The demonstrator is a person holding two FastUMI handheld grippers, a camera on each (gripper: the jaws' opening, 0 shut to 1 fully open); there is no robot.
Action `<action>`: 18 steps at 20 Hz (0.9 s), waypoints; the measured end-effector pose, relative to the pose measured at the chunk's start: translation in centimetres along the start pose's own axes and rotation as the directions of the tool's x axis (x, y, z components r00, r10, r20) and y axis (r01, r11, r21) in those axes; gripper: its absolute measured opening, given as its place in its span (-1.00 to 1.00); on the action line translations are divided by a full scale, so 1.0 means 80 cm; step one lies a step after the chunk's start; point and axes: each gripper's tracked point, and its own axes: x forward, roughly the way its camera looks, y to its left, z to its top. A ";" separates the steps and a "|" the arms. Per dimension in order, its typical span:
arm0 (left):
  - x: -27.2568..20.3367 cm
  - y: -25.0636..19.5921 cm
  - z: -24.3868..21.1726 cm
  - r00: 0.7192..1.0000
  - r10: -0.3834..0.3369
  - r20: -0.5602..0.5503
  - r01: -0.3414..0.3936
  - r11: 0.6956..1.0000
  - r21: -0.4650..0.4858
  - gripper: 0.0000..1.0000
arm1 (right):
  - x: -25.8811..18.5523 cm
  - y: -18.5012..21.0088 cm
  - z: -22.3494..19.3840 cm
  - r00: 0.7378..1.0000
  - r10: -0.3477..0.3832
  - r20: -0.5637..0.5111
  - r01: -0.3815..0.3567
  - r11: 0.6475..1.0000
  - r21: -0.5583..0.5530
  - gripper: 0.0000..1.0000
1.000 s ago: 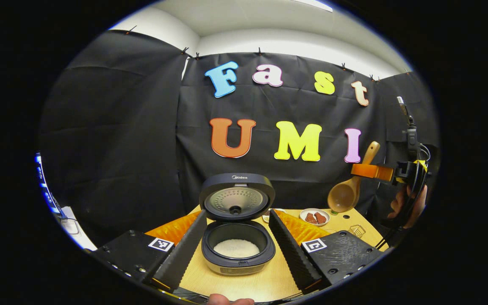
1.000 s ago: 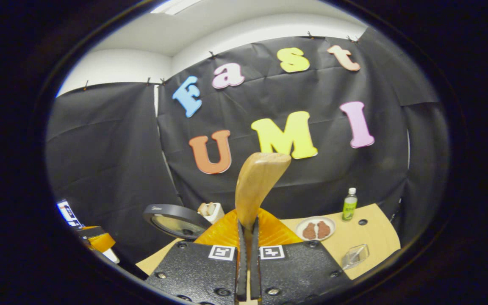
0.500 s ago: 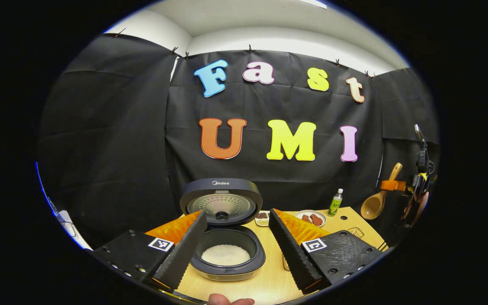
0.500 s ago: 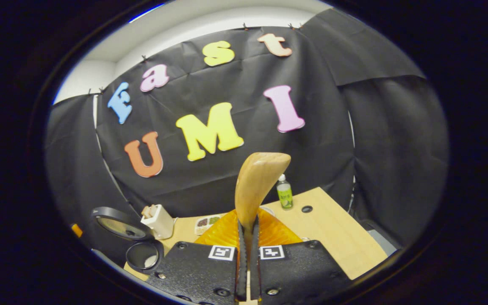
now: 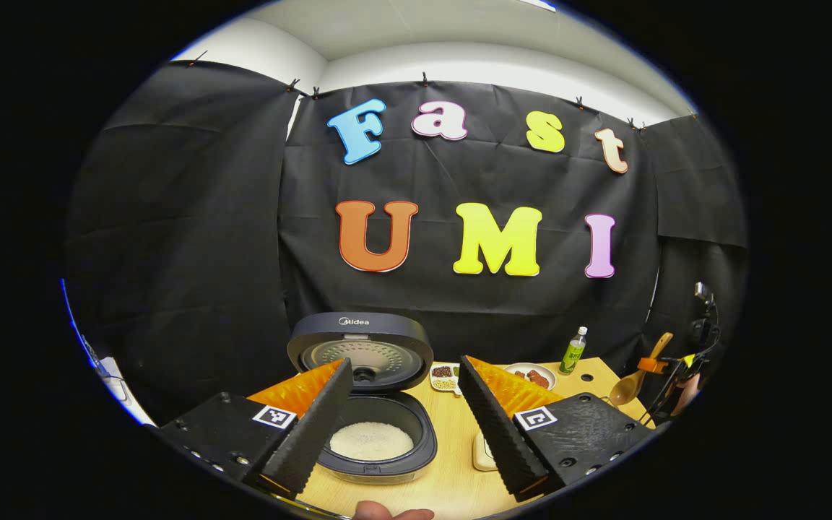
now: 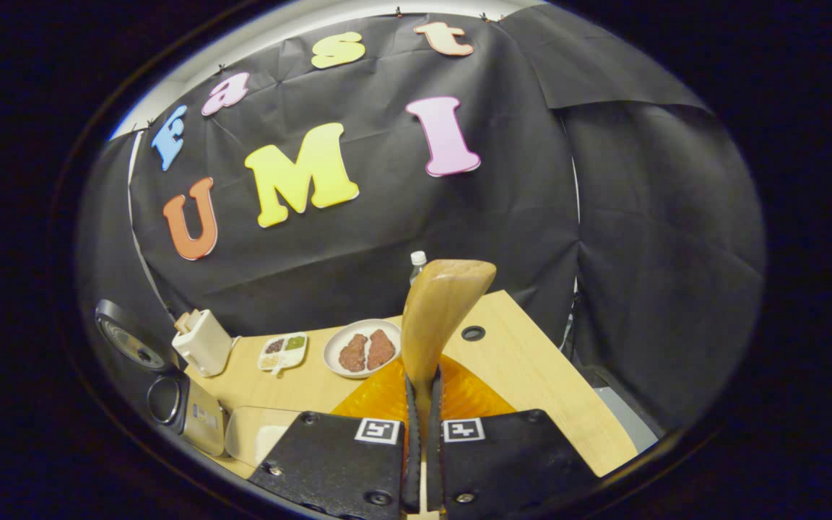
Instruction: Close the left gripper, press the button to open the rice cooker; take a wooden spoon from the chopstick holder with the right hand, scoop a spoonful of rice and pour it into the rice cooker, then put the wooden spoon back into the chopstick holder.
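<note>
in the left gripper view, the left hand-held gripper point(image 5: 405, 412) has its fingers spread at the bottom of the frame, the left one cutting off part of the open rice cooker point(image 5: 369, 404) at lower centre, white rice inside. small at the right edge, the right hand-held gripper point(image 5: 653, 365) pinches the wooden spoon point(image 5: 633, 383), hard to make out.

in the right gripper view, the right hand-held gripper point(image 6: 422, 433) is pressed on the wooden spoon point(image 6: 436, 318), whose handle hides part of a bottle point(image 6: 417, 264). the chopstick holder point(image 6: 203, 341) stands at left on the counter point(image 6: 531, 375); the rice cooker point(image 6: 163, 375) is cut off at the left edge.

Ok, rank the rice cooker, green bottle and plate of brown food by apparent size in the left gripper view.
1. rice cooker, clearly largest, though nearest the camera
2. plate of brown food
3. green bottle; close to the plate, so this order is unsure
</note>
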 end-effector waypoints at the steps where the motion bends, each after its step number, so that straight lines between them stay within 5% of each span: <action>1: 0.002 -0.002 0.000 1.000 0.004 -0.003 -0.004 1.000 0.002 0.89 | 0.011 -0.004 -0.009 1.000 0.002 -0.014 -0.002 1.000 0.005 -0.83; 10: 0.020 -0.004 -0.007 0.998 0.044 -0.049 -0.044 0.999 0.014 0.89 | 0.074 -0.021 -0.084 0.995 0.013 -0.101 -0.012 1.000 0.006 -0.85; 18: 0.036 0.012 0.009 0.997 0.062 -0.041 -0.062 0.998 0.004 0.89 | 0.087 -0.028 -0.100 0.996 0.013 -0.091 -0.006 0.997 0.079 -0.67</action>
